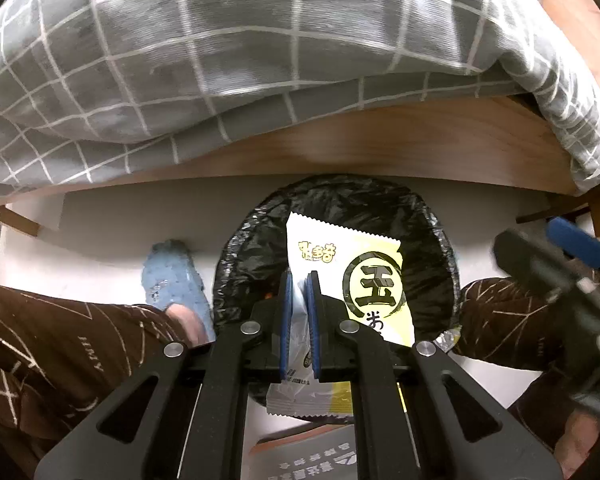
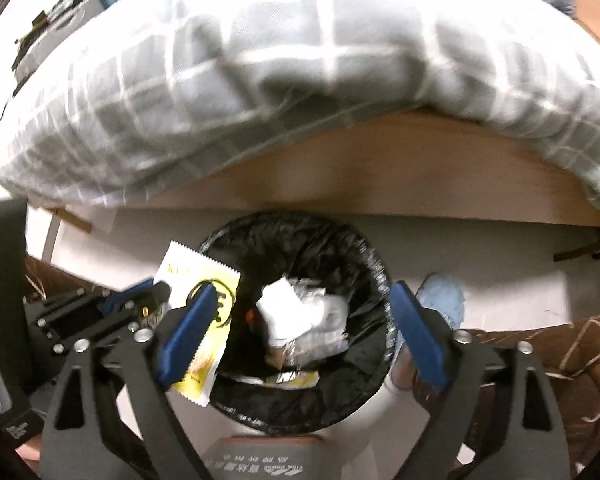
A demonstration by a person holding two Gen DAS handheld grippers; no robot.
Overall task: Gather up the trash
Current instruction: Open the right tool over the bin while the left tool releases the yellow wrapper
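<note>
My left gripper is shut on a white and yellow snack wrapper and holds it over a round bin lined with a black bag. In the right wrist view the same wrapper hangs at the bin's left rim, held by the left gripper. My right gripper is open and empty above the bin. White crumpled paper and foil trash lies inside the bin. The right gripper also shows at the right edge of the left wrist view, blurred.
A bed with a grey checked duvet and a wooden frame stands just behind the bin. The person's legs in brown patterned trousers and a blue slipper flank the bin. A grey and orange box lies in front of the bin.
</note>
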